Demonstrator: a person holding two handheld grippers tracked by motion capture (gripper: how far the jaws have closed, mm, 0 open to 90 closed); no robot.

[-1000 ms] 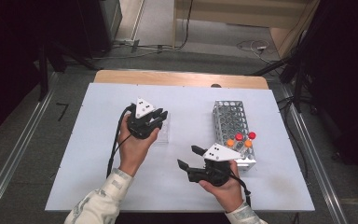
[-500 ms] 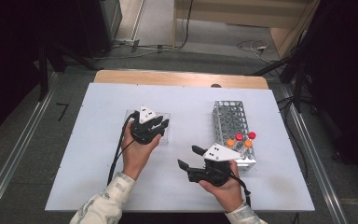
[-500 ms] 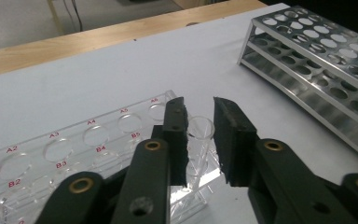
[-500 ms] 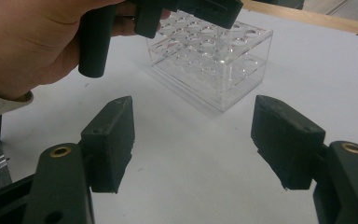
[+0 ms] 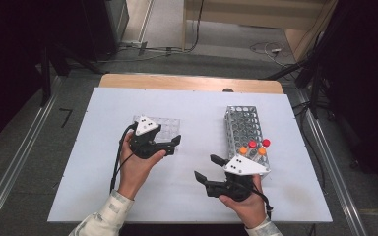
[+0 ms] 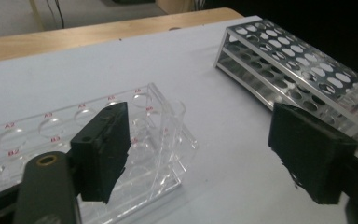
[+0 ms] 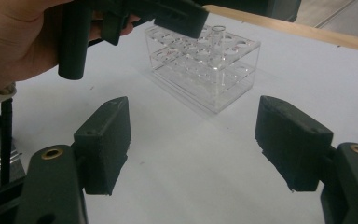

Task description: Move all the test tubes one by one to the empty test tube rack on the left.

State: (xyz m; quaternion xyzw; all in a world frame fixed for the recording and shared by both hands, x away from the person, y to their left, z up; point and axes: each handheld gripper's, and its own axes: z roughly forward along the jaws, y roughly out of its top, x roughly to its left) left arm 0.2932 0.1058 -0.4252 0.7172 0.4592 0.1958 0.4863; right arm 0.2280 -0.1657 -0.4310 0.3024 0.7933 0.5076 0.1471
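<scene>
White tabletop (image 5: 197, 113) over grey floor. Clear glass tube (image 7: 216, 46) stood in clear acrylic rack (image 7: 205, 65), frame centre-left; light, slippery, fragile, best pinched near rim. Left gripper (image 6: 214, 154) spread beside it; right gripper (image 7: 193, 149) spread, empty.

Clear glossy plastic tube rack (image 7: 204, 65) w/ glass-like tube (image 7: 217, 46); perforated shiny metal rack (image 6: 303, 74); matt white tabletop (image 5: 197, 113), wood edge (image 5: 187, 82); matt black plastic jaws.

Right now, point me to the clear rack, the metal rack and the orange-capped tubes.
clear rack (image 7: 204, 70), right gripper view, front wall
metal rack (image 5: 242, 125), high view, perforated top
orange-capped tubes (image 5: 243, 150), high view, one cap
</scene>
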